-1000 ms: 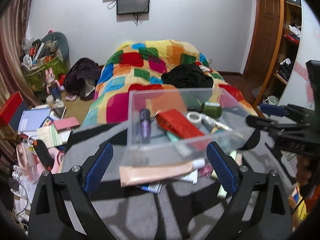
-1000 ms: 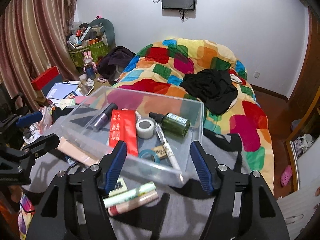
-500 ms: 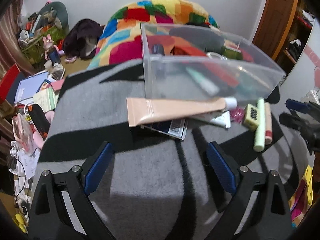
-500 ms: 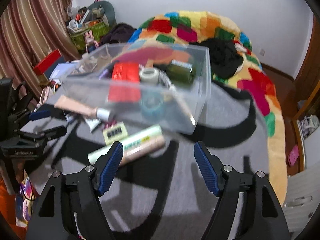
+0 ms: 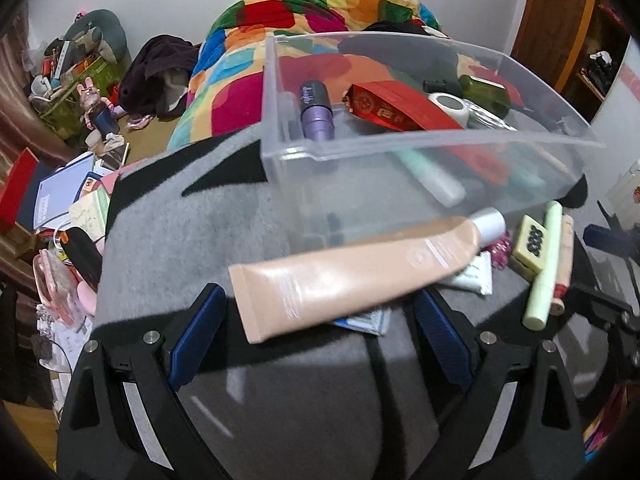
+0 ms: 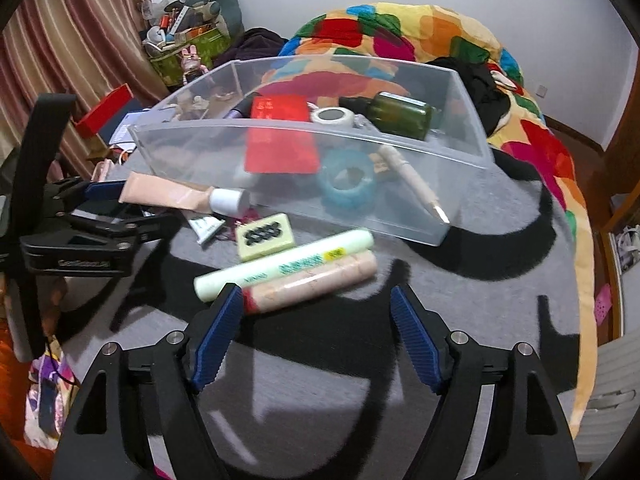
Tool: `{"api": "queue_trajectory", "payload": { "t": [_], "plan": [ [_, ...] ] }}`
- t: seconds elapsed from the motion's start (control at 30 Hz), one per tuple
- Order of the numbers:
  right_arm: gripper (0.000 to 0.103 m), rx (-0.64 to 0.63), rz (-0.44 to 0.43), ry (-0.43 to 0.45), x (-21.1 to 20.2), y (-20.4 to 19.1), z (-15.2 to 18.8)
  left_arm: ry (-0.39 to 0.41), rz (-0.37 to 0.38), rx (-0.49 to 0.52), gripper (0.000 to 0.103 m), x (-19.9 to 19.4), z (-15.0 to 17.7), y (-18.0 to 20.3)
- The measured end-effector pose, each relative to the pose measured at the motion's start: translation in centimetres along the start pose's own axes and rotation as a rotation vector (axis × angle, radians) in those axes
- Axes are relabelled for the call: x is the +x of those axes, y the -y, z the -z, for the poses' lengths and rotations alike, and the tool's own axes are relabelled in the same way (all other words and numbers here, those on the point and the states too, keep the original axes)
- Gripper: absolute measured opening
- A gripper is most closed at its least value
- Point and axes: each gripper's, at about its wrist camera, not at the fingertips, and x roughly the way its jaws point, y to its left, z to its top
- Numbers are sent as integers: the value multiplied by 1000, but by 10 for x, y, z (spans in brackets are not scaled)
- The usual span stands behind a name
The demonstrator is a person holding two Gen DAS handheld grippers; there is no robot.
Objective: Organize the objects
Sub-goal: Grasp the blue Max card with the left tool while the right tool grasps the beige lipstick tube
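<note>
The left tongs stand released around the tail of the peach tube, which lies before the clear bin; soft and light, it probably wants gripping mid-body. Rightward, the right tongs, jaws just widening, stand empty near the green tube, likely slippery.

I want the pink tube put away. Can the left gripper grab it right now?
Probably yes. The left gripper is open and the peach tube lies on top between its fingers, nothing covering it; the clear bin sits just behind.
</note>
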Motion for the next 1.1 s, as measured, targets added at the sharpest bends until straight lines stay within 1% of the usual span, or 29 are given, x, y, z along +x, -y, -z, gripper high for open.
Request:
{"api": "queue_trajectory", "payload": {
  "t": [0.17, 0.23, 0.27, 0.3, 0.33, 0.4, 0.5, 0.53, 0.67, 0.87, 0.93, 1.0, 1.1],
  "plan": [
    [74, 31, -38, -16, 8, -3, -3, 3, 21, 8, 96, 5, -4, -4],
    [74, 41, -38, -18, 11, -2, -2, 17, 16, 23, 95, 4, -4, -3],
    [74, 35, -28, -13, 11, -3, -1, 26, 20, 38, 91, 3, -3, -1],
    [74, 28, -17, -12, 10, -3, 0, 31, 30, 47, 81, 2, -2, 1],
    [74, 23, -8, -10, 10, -3, 0, 35, 47, 58, 78, 0, -1, 2],
    [74, 19, 18, -8, 8, -1, 4, 48, 61, 78, 62, -4, 2, 7],
    [72, 21, 36, -14, 6, 9, 10, 60, 65, 95, 50, -9, 7, 11],
    [71, 18, 44, -9, 4, 11, 12, 61, 69, 97, 48, -10, 8, 11],
    [67, 13, 68, -8, -4, 21, 20, 69, 78, 88, 48, -17, 19, 11],
    [58, 21, 62, -13, -15, 33, 29, 71, 114, 76, 48, -30, 37, 10],
    [58, 28, 53, -16, -19, 36, 29, 74, 125, 74, 48, -35, 43, 11],
    [58, 49, 26, -13, -22, 40, 27, 80, 146, 70, 48, -40, 49, 13],
    [58, 101, 9, 9, -24, 44, 17, 88, 154, 74, 48, -43, 54, 21]
  ]
}}
